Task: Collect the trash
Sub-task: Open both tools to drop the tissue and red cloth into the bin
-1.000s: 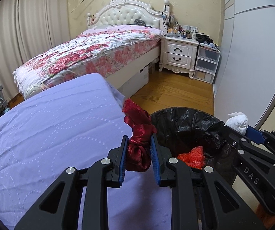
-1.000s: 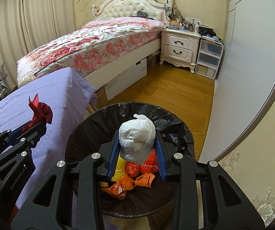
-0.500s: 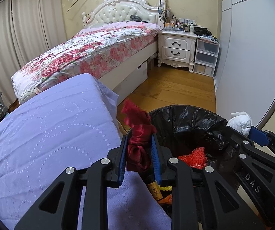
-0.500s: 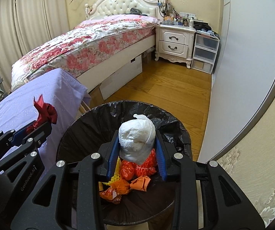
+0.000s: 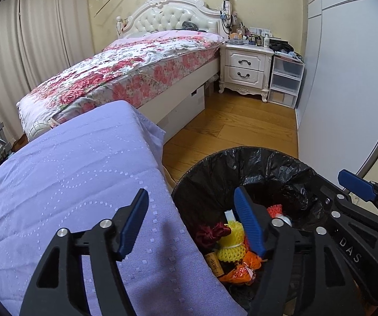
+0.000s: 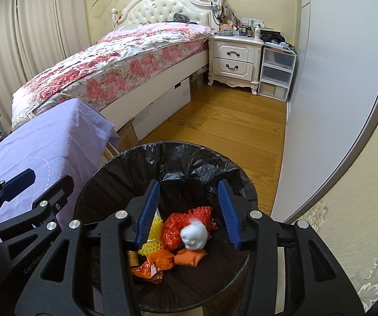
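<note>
A bin with a black liner (image 5: 254, 158) (image 6: 189, 158) stands beside the purple-covered table. My left gripper (image 5: 191, 221) is open and empty over the bin's left rim. The dark red cloth scrap (image 5: 211, 233) lies in the bin by yellow foam netting (image 5: 232, 242) and orange wrappers (image 5: 244, 268). My right gripper (image 6: 189, 210) is open and empty above the bin. The white crumpled wad (image 6: 194, 235) lies on red netting (image 6: 189, 222) and orange wrappers (image 6: 162, 259) inside. The right gripper also shows in the left wrist view (image 5: 357, 187), and the left gripper in the right wrist view (image 6: 34, 183).
The purple-covered table (image 5: 70, 171) (image 6: 44, 142) is to the left of the bin. A floral bed (image 5: 136, 65), a white nightstand (image 5: 244, 68) and plastic drawers (image 5: 285, 81) stand behind. A grey wardrobe door (image 5: 347, 79) runs along the right. Wooden floor (image 5: 228, 126) lies between.
Both grippers opened. The red cloth scrap dropped from the left gripper into the bin, and the white wad dropped from the right gripper onto the trash inside.
</note>
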Action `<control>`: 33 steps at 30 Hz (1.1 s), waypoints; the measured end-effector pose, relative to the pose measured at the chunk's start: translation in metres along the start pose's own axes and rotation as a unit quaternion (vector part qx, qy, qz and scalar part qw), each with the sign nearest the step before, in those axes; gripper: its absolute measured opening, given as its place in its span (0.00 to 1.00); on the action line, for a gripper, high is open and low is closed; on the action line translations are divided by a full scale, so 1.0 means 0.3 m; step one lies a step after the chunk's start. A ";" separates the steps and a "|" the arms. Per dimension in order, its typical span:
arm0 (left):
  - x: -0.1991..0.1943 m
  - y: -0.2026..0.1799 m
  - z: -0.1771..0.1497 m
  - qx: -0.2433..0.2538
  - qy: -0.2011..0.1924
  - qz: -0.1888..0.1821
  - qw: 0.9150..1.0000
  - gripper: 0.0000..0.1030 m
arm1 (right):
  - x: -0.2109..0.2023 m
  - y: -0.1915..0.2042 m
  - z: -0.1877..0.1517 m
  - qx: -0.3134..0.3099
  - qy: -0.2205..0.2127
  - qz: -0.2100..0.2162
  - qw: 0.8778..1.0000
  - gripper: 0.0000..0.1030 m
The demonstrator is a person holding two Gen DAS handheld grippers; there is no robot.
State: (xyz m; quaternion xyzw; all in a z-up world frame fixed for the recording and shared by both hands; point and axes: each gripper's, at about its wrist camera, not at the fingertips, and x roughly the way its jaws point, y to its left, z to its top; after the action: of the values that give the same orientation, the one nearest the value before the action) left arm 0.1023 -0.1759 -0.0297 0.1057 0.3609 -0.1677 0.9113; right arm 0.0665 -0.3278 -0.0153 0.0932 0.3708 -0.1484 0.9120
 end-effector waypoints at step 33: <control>-0.215 0.160 -0.103 -0.032 -0.044 0.033 0.998 0.79 | -0.165 0.136 -0.078 -0.030 -0.028 0.016 0.999 0.74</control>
State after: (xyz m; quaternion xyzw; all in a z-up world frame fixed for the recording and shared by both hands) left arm 0.0573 -0.1073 -0.0036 0.0806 0.3219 -0.1303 0.9343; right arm 0.0315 -0.2728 0.0056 0.0676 0.3482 -0.1254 0.9265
